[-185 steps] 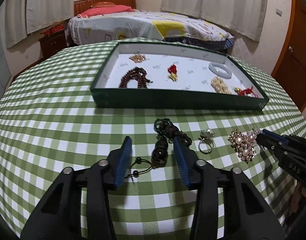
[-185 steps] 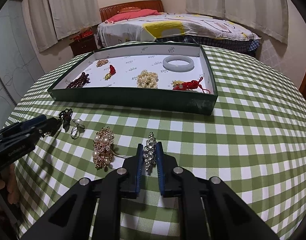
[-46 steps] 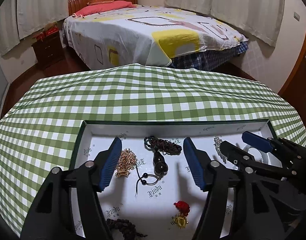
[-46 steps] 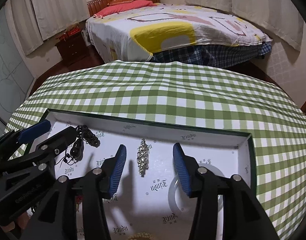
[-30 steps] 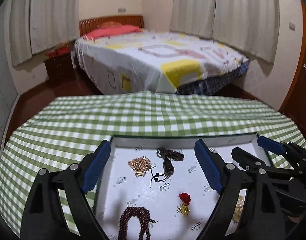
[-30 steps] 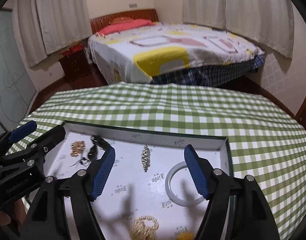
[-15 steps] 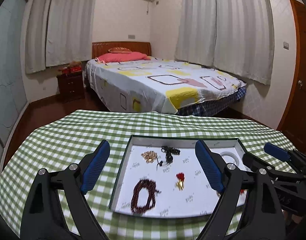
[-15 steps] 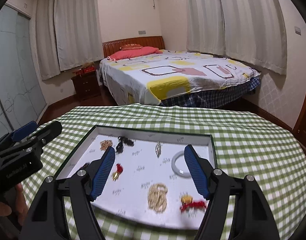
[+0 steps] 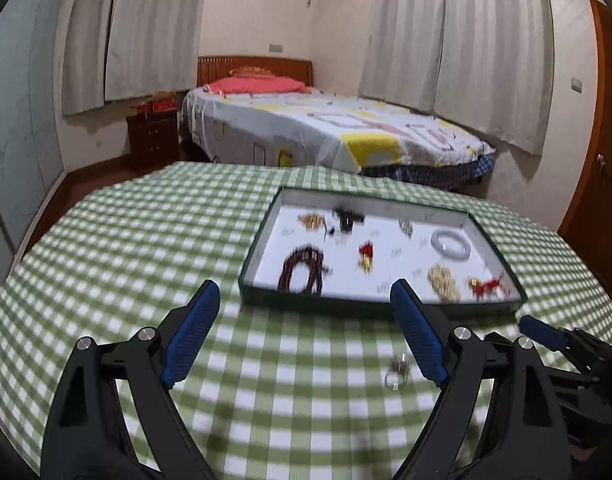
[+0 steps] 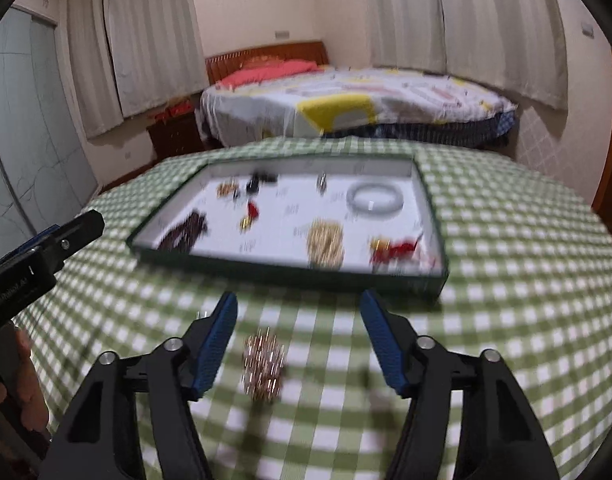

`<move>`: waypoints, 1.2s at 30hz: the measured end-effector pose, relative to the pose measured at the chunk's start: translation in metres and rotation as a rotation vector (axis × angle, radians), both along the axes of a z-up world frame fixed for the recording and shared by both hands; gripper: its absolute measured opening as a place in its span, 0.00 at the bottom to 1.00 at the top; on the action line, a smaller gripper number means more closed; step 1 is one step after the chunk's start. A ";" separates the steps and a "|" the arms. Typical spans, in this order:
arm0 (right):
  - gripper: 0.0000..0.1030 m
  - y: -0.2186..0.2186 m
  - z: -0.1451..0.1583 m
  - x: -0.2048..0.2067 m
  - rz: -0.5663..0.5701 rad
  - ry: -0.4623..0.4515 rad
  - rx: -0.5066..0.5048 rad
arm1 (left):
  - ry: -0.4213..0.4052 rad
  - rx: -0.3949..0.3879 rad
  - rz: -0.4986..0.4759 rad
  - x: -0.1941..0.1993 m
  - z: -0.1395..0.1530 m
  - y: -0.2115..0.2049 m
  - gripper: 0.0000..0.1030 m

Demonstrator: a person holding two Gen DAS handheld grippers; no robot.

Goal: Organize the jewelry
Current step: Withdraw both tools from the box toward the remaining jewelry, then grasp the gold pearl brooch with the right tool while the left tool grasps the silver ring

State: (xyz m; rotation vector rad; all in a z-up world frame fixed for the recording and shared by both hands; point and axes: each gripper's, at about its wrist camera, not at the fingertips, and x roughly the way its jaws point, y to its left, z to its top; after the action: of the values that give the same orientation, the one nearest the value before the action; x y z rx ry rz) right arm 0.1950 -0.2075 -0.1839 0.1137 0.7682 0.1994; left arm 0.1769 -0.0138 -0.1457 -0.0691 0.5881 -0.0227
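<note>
**A:** Toward the left of the green-checked surface (image 9: 138, 240), what sits in front of the left claw (image 9: 306, 332)?

**B:** Bare cloth only. Its blue pads stand wide apart with nothing between them. A small ring (image 9: 397, 368) lies on the cloth just inside the right-hand pad, apart from it as far as the blur lets me judge.

**A:** And the tray?

**B:** The dark green tray (image 9: 369, 306) with a white floor lies beyond both claws, toward the far right part of the surface. From its left edge: a dark red bead necklace (image 9: 304, 266) at the near left corner, a gold piece (image 9: 311, 221) and a black cord piece (image 9: 345, 218) along the far edge, a red and gold charm (image 9: 365, 254) mid-tray, a small silvery brooch (image 9: 405, 226), a pale bangle (image 9: 451, 242), a gold bead bracelet (image 9: 443, 278), and a red knotted ornament (image 9: 485, 284) in the near right corner.

**A:** The right claw (image 10: 298, 340)?

**B:** Its jaws have just been closing but are parted and grip nothing. A pearl and gold brooch (image 10: 264, 364) lies on the cloth between them, nearer the left pad, near the surface's front edge.
</note>
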 end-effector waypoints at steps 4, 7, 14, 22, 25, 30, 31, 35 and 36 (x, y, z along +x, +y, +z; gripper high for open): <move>0.53 0.007 -0.013 0.001 0.033 0.057 0.011 | 0.041 0.017 0.001 -0.010 -0.015 0.002 0.83; 0.52 0.013 -0.021 0.004 0.047 0.089 0.001 | 0.063 0.008 0.004 -0.013 -0.023 0.006 0.83; 0.36 0.021 -0.030 0.006 0.078 0.129 -0.027 | 0.089 0.017 -0.012 -0.015 -0.030 0.003 0.83; 0.21 0.022 -0.028 -0.002 0.101 0.120 -0.028 | 0.125 0.016 -0.052 -0.013 -0.037 -0.010 0.83; 0.20 0.013 -0.025 -0.004 0.083 0.117 -0.019 | 0.135 0.017 -0.073 -0.012 -0.041 -0.018 0.82; 0.20 -0.008 -0.021 -0.007 0.044 0.106 -0.005 | 0.154 0.025 -0.114 -0.007 -0.047 -0.036 0.82; 0.20 -0.011 -0.021 -0.007 0.040 0.105 -0.004 | 0.160 0.027 -0.121 -0.005 -0.048 -0.039 0.81; 0.20 -0.022 -0.020 -0.009 0.021 0.103 0.011 | 0.200 0.037 -0.152 0.006 -0.055 -0.053 0.74; 0.20 -0.023 -0.020 -0.009 0.019 0.102 0.011 | 0.211 0.041 -0.157 0.009 -0.056 -0.056 0.73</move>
State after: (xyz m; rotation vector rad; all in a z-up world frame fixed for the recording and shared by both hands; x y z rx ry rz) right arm 0.1862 -0.2308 -0.2039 0.1275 0.8705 0.2172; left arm 0.1858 -0.0700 -0.2019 0.0148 0.8037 -0.1576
